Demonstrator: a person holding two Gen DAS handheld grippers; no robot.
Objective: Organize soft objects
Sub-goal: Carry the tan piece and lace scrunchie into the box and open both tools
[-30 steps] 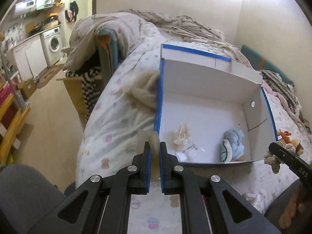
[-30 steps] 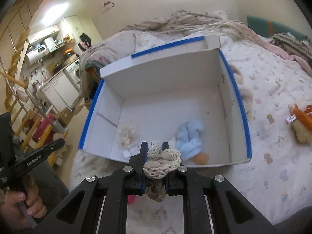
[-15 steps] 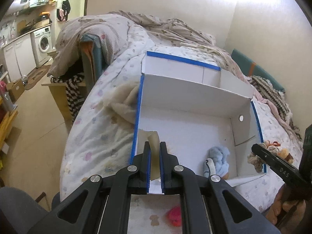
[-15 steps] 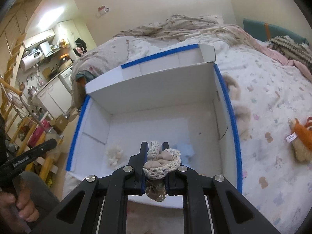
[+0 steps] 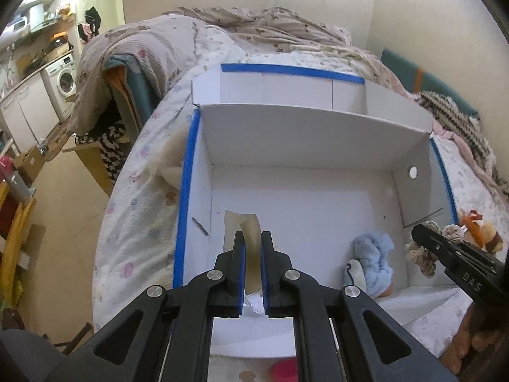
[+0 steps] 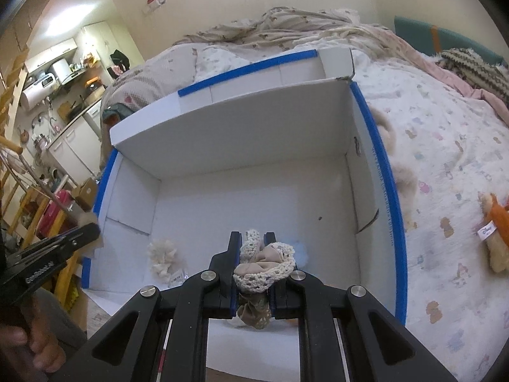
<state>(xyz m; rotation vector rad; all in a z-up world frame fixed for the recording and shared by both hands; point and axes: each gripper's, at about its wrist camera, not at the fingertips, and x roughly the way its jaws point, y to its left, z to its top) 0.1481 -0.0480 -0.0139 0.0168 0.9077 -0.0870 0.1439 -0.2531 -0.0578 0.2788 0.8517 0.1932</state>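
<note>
A white cardboard box [image 5: 296,133] with blue-taped rims lies open on the bed; it also shows in the right wrist view [image 6: 241,133]. My left gripper [image 5: 253,238] is shut on a pale beige cloth [image 5: 245,226] and holds it over the box's near left part. My right gripper [image 6: 252,238] is shut on a crocheted cream and tan scrunchie [image 6: 264,264] over the box's near edge. A light blue plush [image 5: 373,254] lies inside the box at the near right. A cream fluffy scrunchie [image 6: 162,254] lies inside at the near left.
An orange and tan plush toy [image 6: 496,238] lies on the patterned bedsheet right of the box. A fluffy cream item [image 5: 168,162] lies against the box's left outer wall. Rumpled blankets [image 5: 254,28] pile up behind. A kitchen area with a washing machine [image 5: 65,81] is far left.
Both grippers have moved forward over the box with their items still held. The box now fills more of both views.
</note>
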